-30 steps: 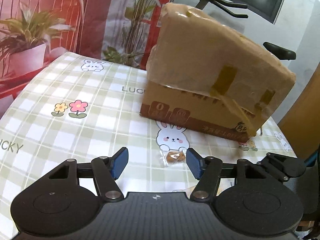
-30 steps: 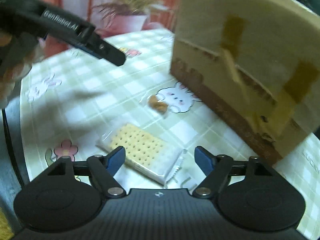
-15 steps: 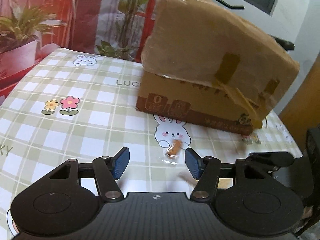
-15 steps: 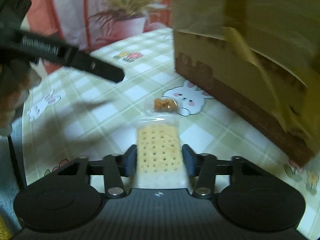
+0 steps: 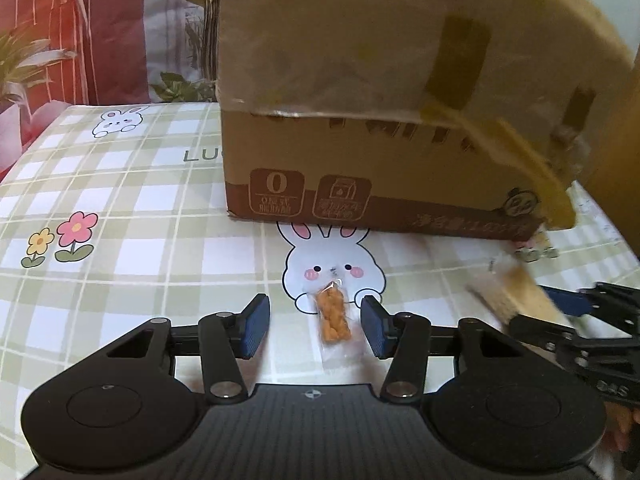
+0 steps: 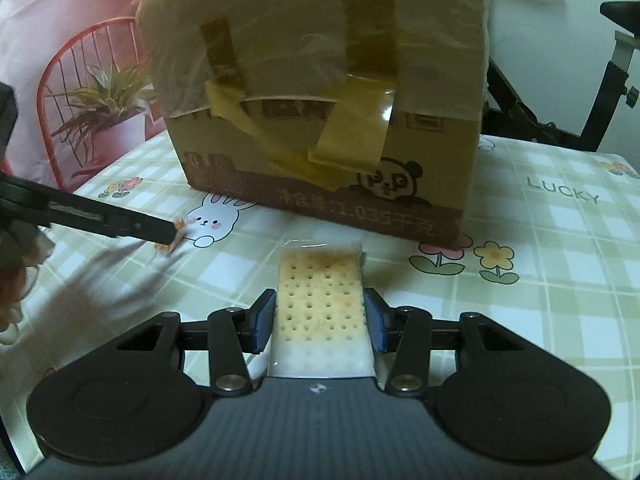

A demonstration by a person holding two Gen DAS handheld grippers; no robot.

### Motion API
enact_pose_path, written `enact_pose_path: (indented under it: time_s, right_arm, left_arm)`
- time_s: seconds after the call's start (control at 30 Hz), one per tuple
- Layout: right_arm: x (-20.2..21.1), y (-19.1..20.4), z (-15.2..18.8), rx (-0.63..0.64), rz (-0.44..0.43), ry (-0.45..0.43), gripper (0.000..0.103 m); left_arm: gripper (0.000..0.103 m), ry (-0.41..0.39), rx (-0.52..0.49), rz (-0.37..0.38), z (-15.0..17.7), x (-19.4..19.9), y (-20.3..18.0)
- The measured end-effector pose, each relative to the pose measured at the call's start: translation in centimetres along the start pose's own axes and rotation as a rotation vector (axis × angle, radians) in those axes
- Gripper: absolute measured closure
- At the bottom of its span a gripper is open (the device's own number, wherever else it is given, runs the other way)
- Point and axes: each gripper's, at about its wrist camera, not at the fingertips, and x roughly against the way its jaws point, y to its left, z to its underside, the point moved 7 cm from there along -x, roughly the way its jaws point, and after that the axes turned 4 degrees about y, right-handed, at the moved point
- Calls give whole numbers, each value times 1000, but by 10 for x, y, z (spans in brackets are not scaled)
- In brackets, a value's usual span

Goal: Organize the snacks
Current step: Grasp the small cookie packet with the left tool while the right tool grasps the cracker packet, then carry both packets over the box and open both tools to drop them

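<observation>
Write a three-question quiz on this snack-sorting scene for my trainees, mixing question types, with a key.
1. True or false: the right hand-held gripper is shut on the cracker packet.
2. What lies between the pads of the left hand-held gripper?
3. The cardboard box stands on: A) a bare wooden table B) a checked tablecloth C) a chair.

Key: 1 true; 2 a small orange snack packet, not yet gripped, jaws closing; 3 B.
</observation>
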Motion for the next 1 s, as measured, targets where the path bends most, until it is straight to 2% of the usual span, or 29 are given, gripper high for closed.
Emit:
enact_pose_path:
  time_s: [0.13,0.17,0.2,0.23,0.3,0.4,0.47,0.63,0.77,0.87,1.0]
  right_arm:
    - [2,0,1,13,12,-6,54]
    - [2,0,1,16,14,-6,54]
    - [1,1,2,17,14,-7,54]
    - [1,0,2,16,14,-9,54]
    - [-1,1,2,17,11,-10,54]
    - [-1,-1,2,13,3,-12,54]
    - [0,-2,2,8,-3,-13,54]
    - [3,1,3,12,-33,-14,54]
    - [18,14,3,90,-36,-38,55]
    - [39,27,3,163,-70,-72,55]
    - [65,28,-5,171,-80,-122,55]
  left_arm:
    - [53,-18,-27,-52,-1,-4,-8]
    - [56,-16,-38,-78,-1,-5,-9]
    - [65,-18,-44,-97,1,-3,-11]
    - [74,-22,-46,-93,3,-1,-13]
    - [80,-29,-43,-78,8,4,-17]
    - [80,-34,-31,-34,19,12,-23]
    - [80,-29,-33,23,24,18,-28]
    - [80,-74,-24,43,28,41,-35]
    - [80,-117,24,127,32,64,-41]
    - [80,-145,32,138,36,76,-48]
    - [80,-194,34,128,32,88,-49]
